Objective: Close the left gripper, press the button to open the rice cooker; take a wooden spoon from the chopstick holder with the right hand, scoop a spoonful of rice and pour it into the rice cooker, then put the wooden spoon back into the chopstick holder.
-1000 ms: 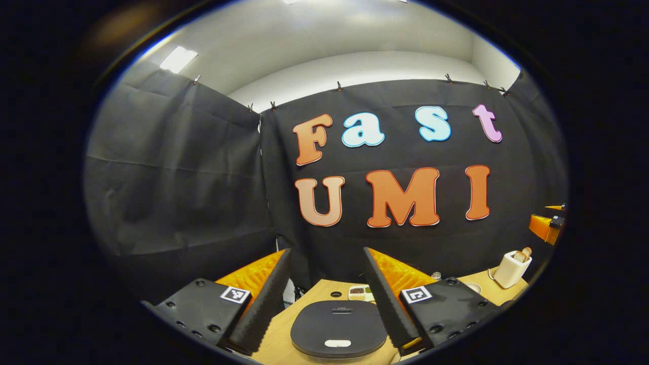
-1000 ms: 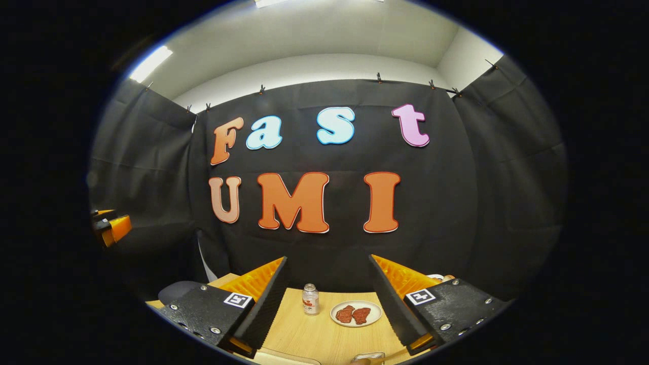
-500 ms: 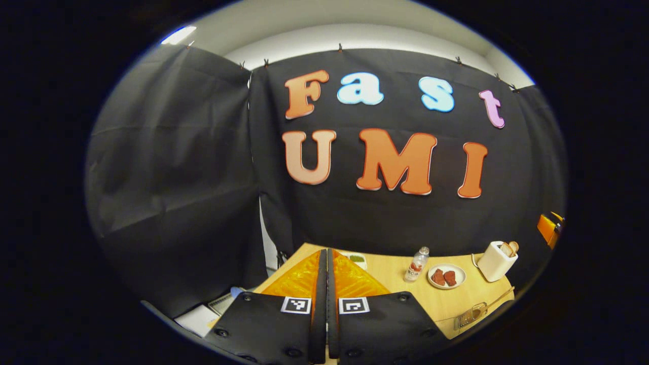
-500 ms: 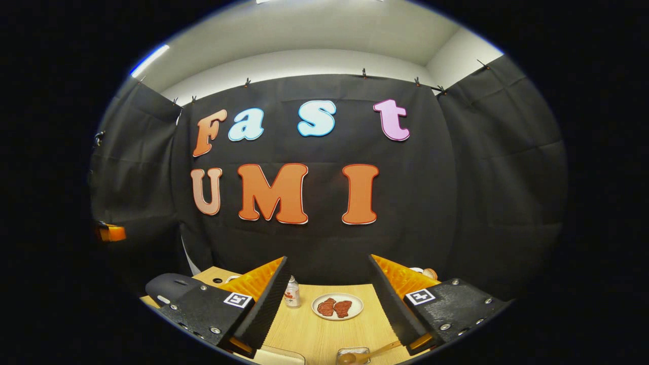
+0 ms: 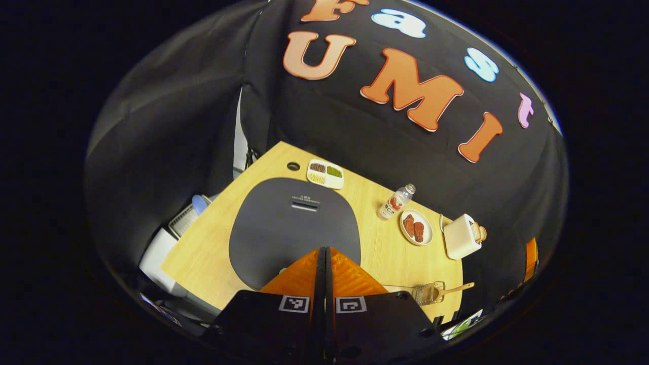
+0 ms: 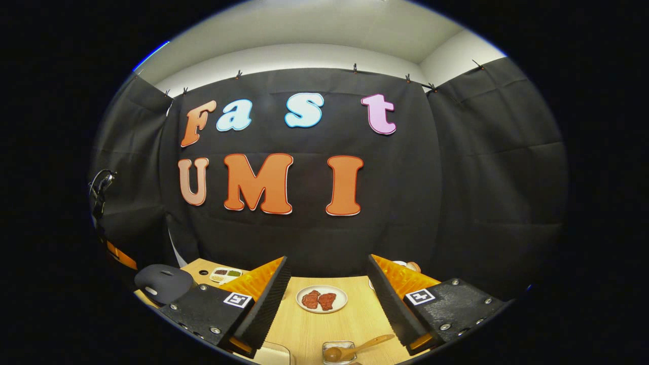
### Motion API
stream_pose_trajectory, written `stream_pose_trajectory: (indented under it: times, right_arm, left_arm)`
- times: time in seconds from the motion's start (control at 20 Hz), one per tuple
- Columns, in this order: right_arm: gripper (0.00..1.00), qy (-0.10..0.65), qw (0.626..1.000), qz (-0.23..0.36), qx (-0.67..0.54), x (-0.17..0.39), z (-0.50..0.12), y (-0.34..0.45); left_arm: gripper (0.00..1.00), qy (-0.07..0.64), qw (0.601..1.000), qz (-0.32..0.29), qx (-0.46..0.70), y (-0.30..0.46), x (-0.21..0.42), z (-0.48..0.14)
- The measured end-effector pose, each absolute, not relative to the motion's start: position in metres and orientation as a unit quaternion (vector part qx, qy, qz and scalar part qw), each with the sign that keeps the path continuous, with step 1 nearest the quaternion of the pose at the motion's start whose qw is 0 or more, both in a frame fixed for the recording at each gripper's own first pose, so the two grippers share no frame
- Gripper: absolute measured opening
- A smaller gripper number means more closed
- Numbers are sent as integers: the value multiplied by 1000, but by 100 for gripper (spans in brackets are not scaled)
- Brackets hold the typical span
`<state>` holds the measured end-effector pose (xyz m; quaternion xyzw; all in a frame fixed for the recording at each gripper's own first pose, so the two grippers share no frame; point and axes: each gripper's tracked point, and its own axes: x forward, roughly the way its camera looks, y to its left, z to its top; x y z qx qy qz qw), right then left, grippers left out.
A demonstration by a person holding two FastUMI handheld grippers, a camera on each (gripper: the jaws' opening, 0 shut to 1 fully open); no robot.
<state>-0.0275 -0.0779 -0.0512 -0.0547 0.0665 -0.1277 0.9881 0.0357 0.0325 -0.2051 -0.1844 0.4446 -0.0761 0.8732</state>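
The rice cooker (image 5: pixel 284 228) is a dark grey rounded body on the wooden table, lid down. My left gripper (image 5: pixel 324 252) is shut with nothing held and looks steeply down on the cooker's near edge; the button is hidden under its fingers. In the right gripper view the cooker (image 6: pixel 162 280) sits far left with its pale button (image 6: pixel 150 290) showing. The wooden spoon (image 6: pixel 355 349) lies in a small clear holder (image 6: pixel 334 347) just below my open right gripper (image 6: pixel 327 268). The spoon (image 5: pixel 456 289) and holder (image 5: pixel 428 293) also lie at the table's right front.
A plate of red meat (image 5: pixel 417 226), a small bottle (image 5: pixel 395 203), a white toaster (image 5: pixel 460 237) and a compartment tray (image 5: pixel 325 174) stand behind and right of the cooker. The table's left edge (image 5: pixel 203 238) drops to white equipment. A pale box edge (image 6: pixel 271 355) lies at bottom left.
My left gripper has gone from open to shut and has tipped down, so that it looks on the cooker from above. The right gripper stays open and has drifted slightly.
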Motion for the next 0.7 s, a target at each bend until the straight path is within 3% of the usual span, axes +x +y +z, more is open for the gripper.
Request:
stream_pose_trajectory:
  times: [0.65,0.7]
  right_arm:
    - [95,125,978,-154,-65,-48,-98,-98]
    - [95,129,977,-156,-67,-48,-101,-99]
  left_arm:
    - [5,575,795,-50,-189,35,10,-285]
    - [6,552,811,-49,-187,36,18,-284]
